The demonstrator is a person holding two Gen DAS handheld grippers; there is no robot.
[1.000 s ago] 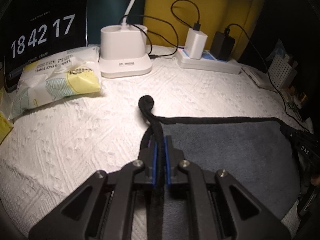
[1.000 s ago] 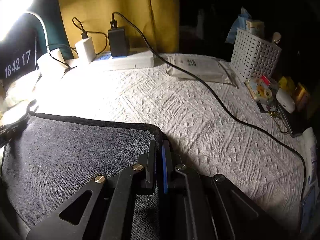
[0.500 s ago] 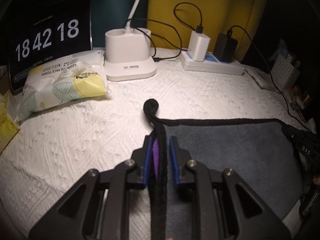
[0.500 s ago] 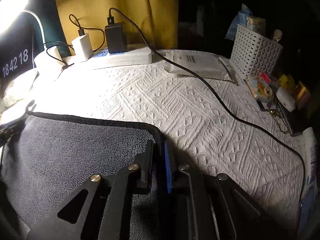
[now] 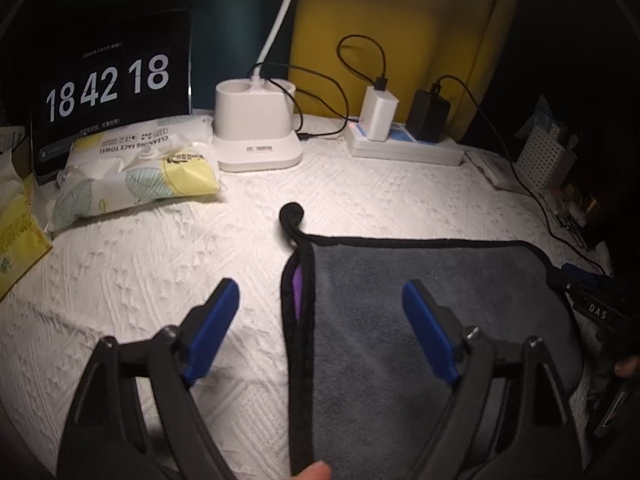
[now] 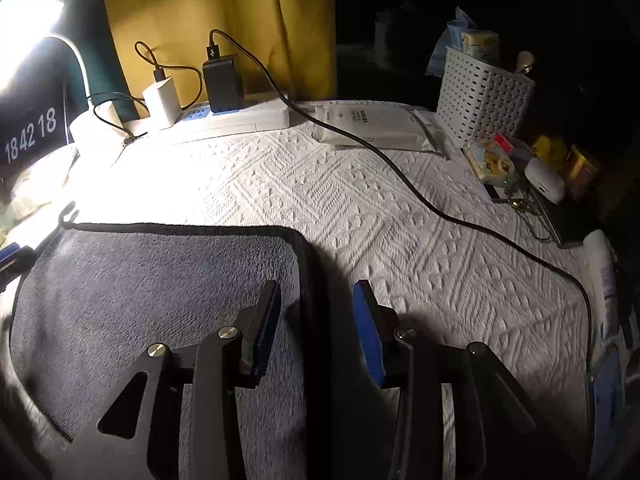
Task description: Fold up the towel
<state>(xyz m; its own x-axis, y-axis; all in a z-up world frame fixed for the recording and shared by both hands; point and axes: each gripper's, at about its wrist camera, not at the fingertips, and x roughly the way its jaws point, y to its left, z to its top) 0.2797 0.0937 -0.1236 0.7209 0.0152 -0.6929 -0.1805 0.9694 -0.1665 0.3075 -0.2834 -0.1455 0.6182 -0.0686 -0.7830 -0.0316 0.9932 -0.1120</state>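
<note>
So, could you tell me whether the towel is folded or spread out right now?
Folded: the towel lies doubled, two black-trimmed edges stacked on its left side with purple showing between them.

We are in a home, at a lamplit worktop (image 6: pixel 420 240) under a white embossed cover, backed by a yellow curtain (image 6: pixel 224 12). We see a clock screen (image 5: pixel 108 84), a face-towel pack (image 5: pixel 136 168), a power strip (image 5: pixel 404 148) with chargers, and a basket (image 6: pixel 484 100) of toiletries.

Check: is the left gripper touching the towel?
Apart. The left wrist view shows the left gripper open wide, blue pads spread either side of the towel edge.
</note>
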